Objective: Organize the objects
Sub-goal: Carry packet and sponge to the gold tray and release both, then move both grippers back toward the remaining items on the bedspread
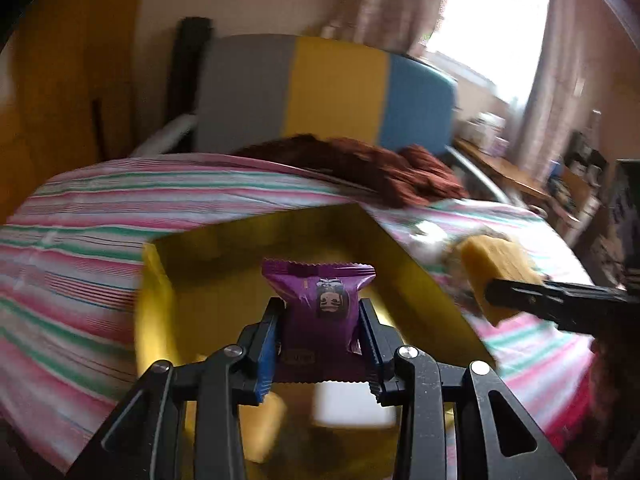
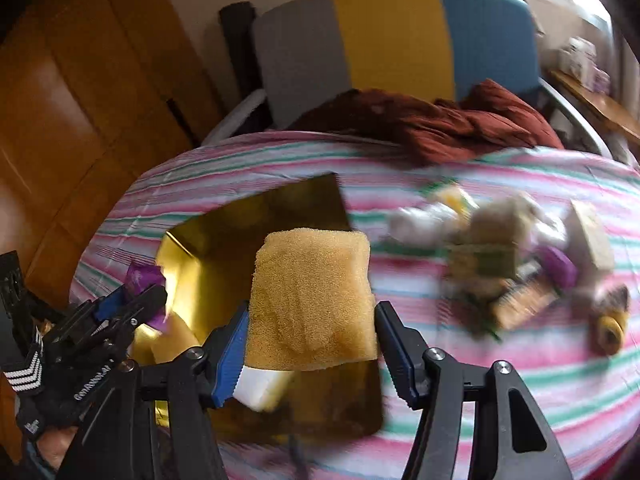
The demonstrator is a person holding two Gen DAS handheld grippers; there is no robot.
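Observation:
My left gripper (image 1: pixel 320 308) is shut on a purple snack packet (image 1: pixel 320 292) and holds it above an open gold box (image 1: pixel 240 240) on the striped cover. The right wrist view shows that gripper (image 2: pixel 136 300) at the box's left edge with the packet (image 2: pixel 140 276). A yellow sponge (image 2: pixel 312 280) sits between the blue pads of my right gripper (image 2: pixel 312 312), which is shut on it over the box (image 2: pixel 280 208). From the left wrist view, the sponge (image 1: pixel 492 256) and one right finger (image 1: pixel 520 300) show at the box's right side. White and yellow items (image 2: pixel 260 388) lie in the box.
A blurred pile of several packets and small objects (image 2: pixel 500 248) lies right of the box on the pink-and-green striped cover (image 2: pixel 440 380). Behind it are a red-brown cloth (image 2: pixel 440 120) and a grey, yellow and blue headboard (image 2: pixel 392 32). A wooden cabinet (image 2: pixel 80 100) stands at the left.

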